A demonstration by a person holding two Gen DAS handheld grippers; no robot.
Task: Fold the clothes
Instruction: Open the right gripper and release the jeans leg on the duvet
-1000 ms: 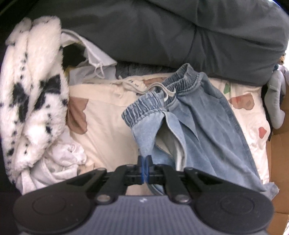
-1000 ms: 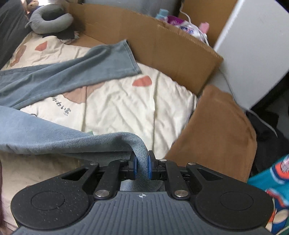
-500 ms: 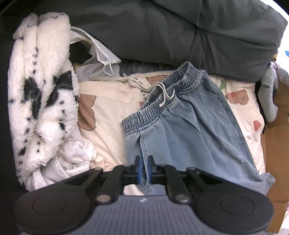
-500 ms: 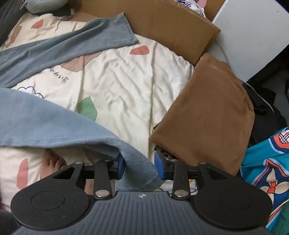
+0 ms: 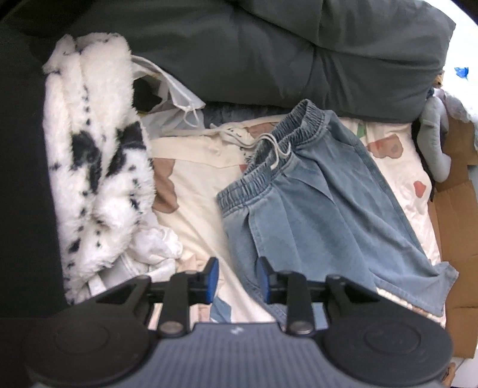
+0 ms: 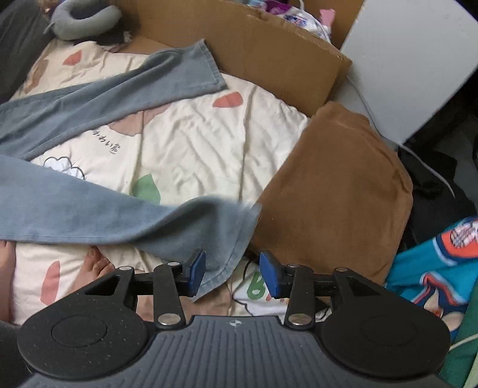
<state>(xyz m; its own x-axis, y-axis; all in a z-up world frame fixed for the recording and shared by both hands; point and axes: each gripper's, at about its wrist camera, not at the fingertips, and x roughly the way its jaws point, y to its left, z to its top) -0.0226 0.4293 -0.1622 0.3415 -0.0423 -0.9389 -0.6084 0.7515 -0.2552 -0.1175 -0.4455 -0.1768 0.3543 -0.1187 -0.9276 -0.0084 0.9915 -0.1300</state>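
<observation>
Left wrist view: the left gripper point(image 5: 236, 279) points steeply down at a bed, its blue fingers point(image 5: 211, 279) opening and released, with the near edge of a pair of light blue jeans point(image 5: 313, 209) lying between them but not pinched. The jeans lie spread on a cream sheet point(image 5: 197, 209) printed with coloured shapes, their elastic waistband and white drawstring toward the far side. A white fleece with black spots point(image 5: 95, 161) is heaped at the left, and a dark grey duvet point(image 5: 298, 50) runs along the far edge.

Right wrist view: the right gripper point(image 6: 232, 274) stands released, fingers apart. The hem of one trouser leg lies just beside the left finger point(image 6: 197, 273), blurred, and is not clamped. The other leg stretches toward a cardboard box point(image 6: 269, 50) on the far side. A folded brown cloth point(image 6: 337, 194) lies to the right, touching the hem. A teal printed cloth point(image 6: 433, 268) shows at the near right, and a grey neck pillow point(image 6: 86, 18) at the far left.
</observation>
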